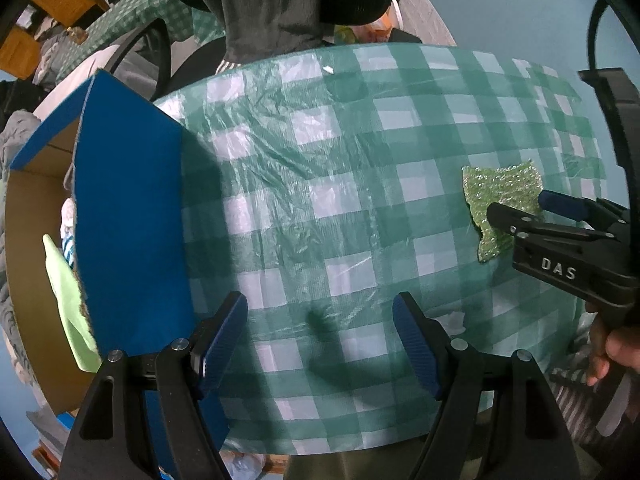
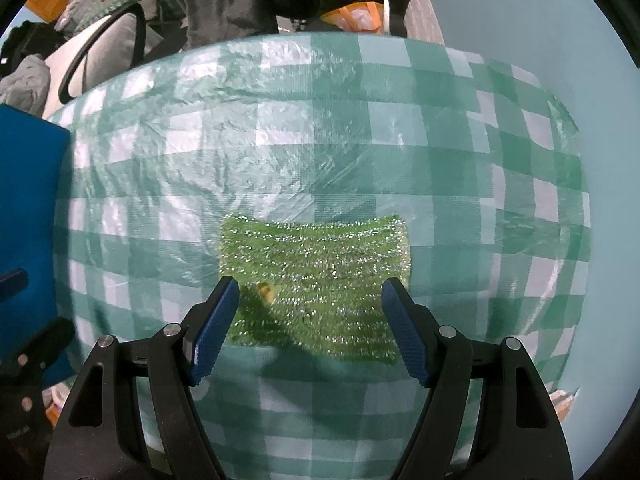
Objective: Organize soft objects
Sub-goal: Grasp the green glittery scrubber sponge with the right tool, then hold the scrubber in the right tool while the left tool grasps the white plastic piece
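Observation:
A green glittery scrub cloth lies flat on the green checked tablecloth. My right gripper hangs straight above its near half, open, with the fingers apart on either side and not pressing on it. In the left wrist view the same cloth lies at the right, with the right gripper over it. My left gripper is open over bare tablecloth, nothing between its fingers. To its left stands a blue cardboard box with a pale green cloth inside.
The box's raised blue flap stands close to my left gripper's left finger. A person's hand holds the right gripper's handle. A chair with grey clothing sits beyond the table's far edge. The box's corner shows at the left.

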Action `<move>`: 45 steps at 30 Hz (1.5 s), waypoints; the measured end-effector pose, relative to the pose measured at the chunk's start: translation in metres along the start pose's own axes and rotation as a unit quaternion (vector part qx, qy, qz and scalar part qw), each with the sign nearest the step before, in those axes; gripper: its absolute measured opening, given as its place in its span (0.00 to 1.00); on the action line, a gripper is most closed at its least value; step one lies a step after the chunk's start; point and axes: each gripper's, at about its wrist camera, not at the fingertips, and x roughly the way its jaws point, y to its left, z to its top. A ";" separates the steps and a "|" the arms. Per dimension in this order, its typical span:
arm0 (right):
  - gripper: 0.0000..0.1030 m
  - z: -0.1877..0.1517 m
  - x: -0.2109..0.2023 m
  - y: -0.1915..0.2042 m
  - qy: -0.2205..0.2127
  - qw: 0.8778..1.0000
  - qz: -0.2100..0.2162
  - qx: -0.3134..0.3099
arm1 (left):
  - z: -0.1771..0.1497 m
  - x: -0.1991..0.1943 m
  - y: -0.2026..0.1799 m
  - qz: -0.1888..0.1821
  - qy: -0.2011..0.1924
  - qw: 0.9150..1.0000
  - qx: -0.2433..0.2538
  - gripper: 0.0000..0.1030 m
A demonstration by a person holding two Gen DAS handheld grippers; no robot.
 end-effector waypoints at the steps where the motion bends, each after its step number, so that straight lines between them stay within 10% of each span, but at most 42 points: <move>1: 0.72 -0.001 0.002 0.001 0.000 1.000 -0.002 0.000 | 0.000 0.001 0.000 0.001 0.002 1.000 0.000 0.74; 13: 0.72 -0.015 0.003 0.011 -0.036 0.999 -0.032 -0.024 | -0.005 0.001 0.002 -0.003 0.008 1.000 -0.003 0.74; 22: 0.18 -0.025 -0.009 0.006 -0.045 0.998 -0.020 -0.028 | -0.008 0.004 -0.003 -0.011 0.012 1.000 0.007 0.74; 45: 0.16 -0.071 -0.040 -0.022 -0.051 0.997 0.048 0.025 | -0.038 0.006 -0.054 -0.058 0.007 0.996 0.073 0.74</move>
